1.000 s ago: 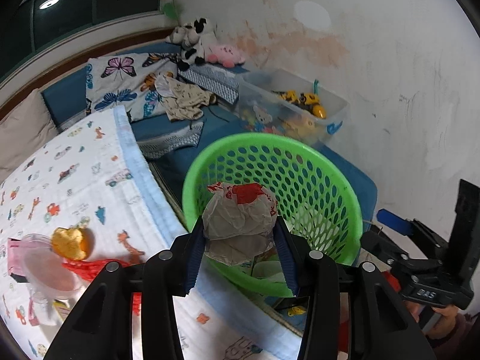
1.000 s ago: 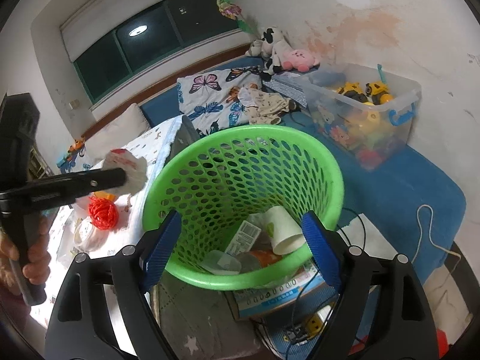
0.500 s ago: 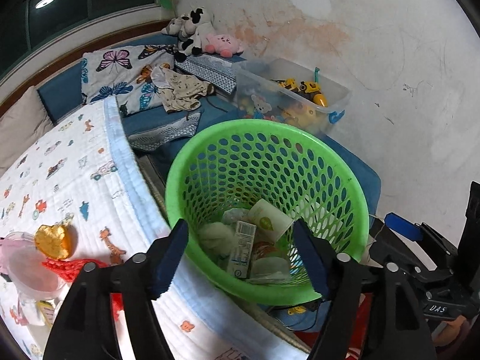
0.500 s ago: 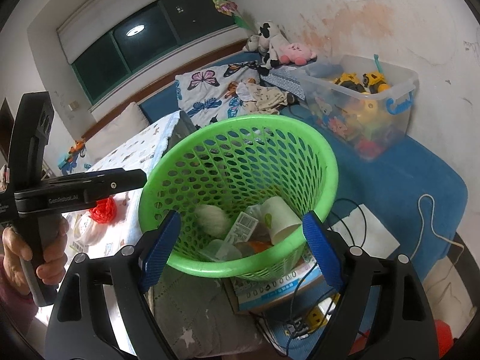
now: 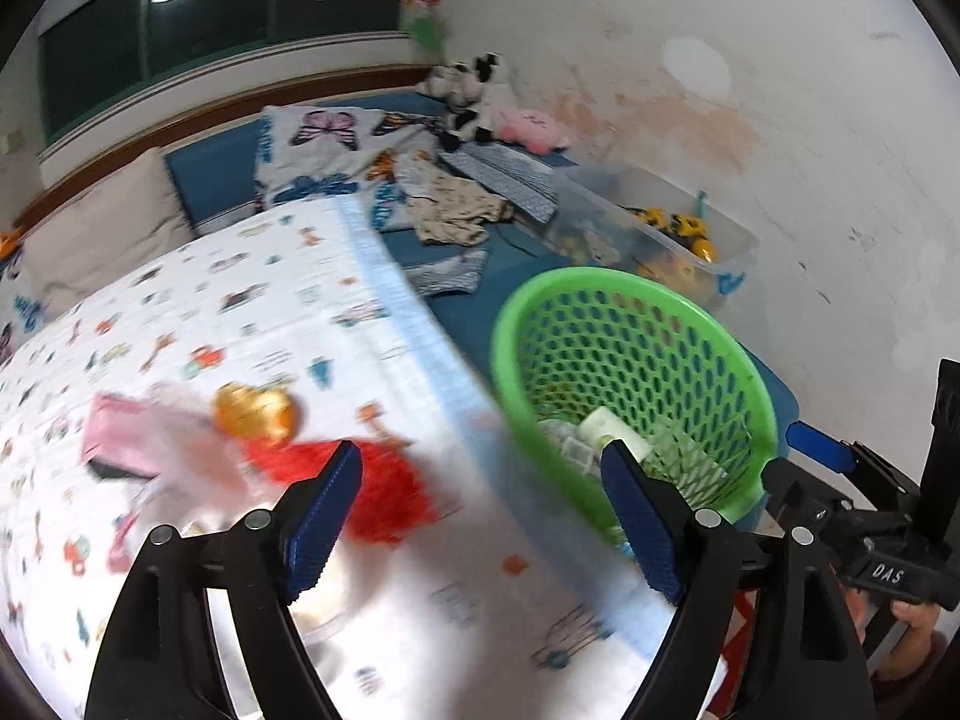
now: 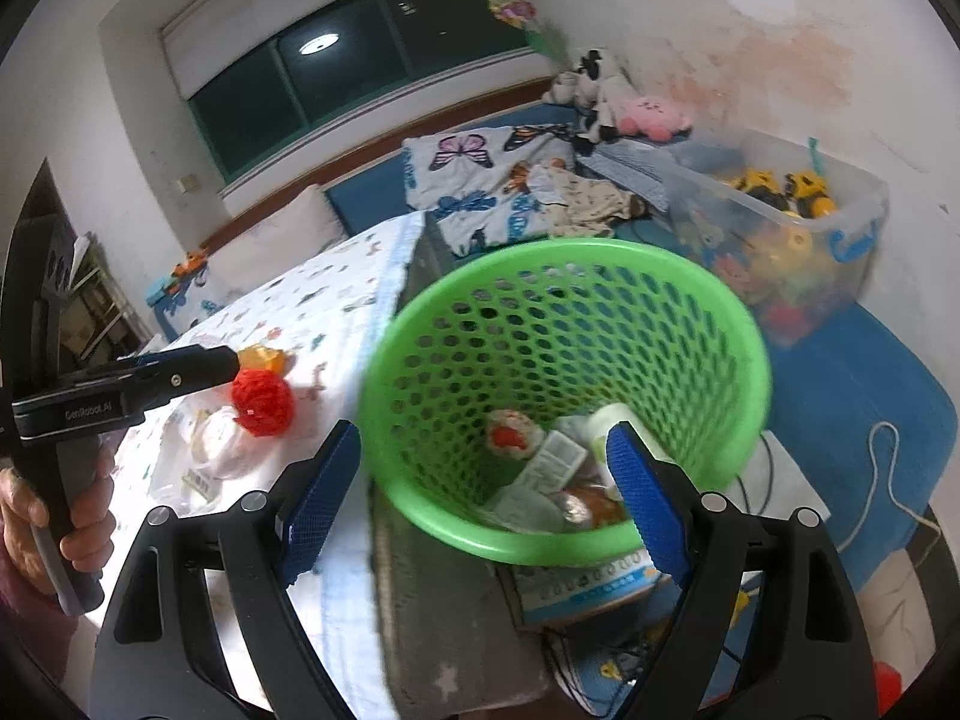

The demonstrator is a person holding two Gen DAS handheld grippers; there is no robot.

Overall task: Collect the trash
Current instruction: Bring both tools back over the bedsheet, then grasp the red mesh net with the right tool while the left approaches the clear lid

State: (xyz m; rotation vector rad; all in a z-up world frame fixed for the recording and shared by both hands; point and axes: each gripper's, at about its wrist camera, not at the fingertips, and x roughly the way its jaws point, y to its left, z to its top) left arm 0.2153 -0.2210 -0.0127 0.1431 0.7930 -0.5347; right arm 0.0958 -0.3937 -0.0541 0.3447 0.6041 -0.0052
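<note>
Left wrist view: left gripper [image 5: 480,516] is seen empty, its jaws having just been opening, nothing between the blue pads [image 5: 324,510]; it is aimed down at the printed cloth [image 5: 252,312] on the table. Red net [image 5: 384,492] is found just ahead of the left pad and slightly to its left side, partly hidden behind it; gold wrapper [image 5: 255,411] lies just beyond, and a pink piece [image 5: 138,438] further left. All are blurred, so edges and long axes cannot be told; the red net looks roughly round in the right wrist view [image 6: 264,402]. Basket [image 5: 630,312] is placed to the right of this gripper, off the cloth's edge, with cartons and a cup already inside. Right gripper [image 6: 480,498] is spread wide and empty, pointed into the basket [image 6: 564,276], whose near rim sits between its pads. Judged from this layout, the left hand is much nearer the remaining litter: in the right wrist view its tip is seen just beside the gold wrapper [image 6: 264,357] and above the red net. A short advance down and slightly left would be needed for the next pick; a snag of cloth with the net is a risk.
</note>
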